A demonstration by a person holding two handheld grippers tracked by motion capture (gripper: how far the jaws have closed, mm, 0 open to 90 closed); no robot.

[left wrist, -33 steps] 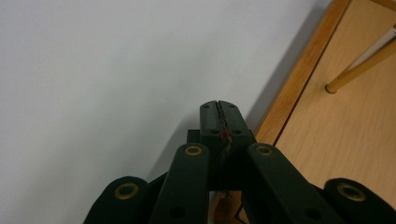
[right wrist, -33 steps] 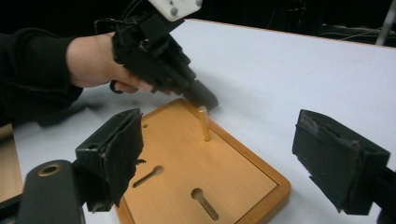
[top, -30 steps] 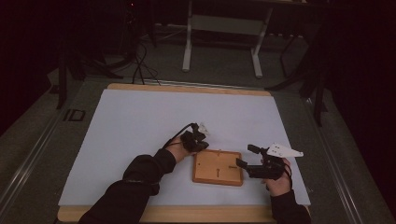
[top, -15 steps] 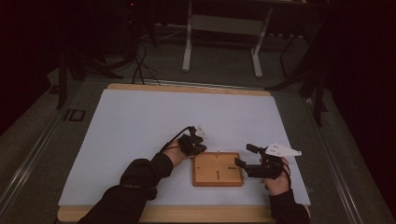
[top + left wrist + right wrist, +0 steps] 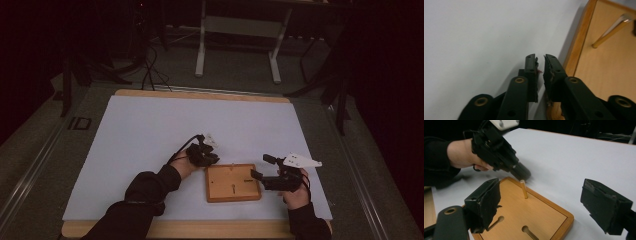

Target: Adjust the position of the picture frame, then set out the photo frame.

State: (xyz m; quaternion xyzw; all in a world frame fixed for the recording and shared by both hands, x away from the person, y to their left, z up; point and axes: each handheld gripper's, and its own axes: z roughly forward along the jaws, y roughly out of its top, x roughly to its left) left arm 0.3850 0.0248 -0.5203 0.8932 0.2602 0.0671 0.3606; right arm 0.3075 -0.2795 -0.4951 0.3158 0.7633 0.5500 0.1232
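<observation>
room: dim, dark walls | floor: grey carpet (image 5: pixel 45 150), apparently | beyond tabletop: pale metal frame legs (image 5: pixel 201 45), black cables (image 5: pixel 150 65) | white-covered wooden tabletop (image 5: pixel 150 120)

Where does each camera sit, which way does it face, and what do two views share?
High view: above the person's side, facing forward and down on the table; forearms, left gripper, right gripper.
Left gripper view: along its near-closed jaws, beside the wooden board.
Right gripper view: along its wide jaws over the board; left hand.
Shared: the upright peg.
</observation>
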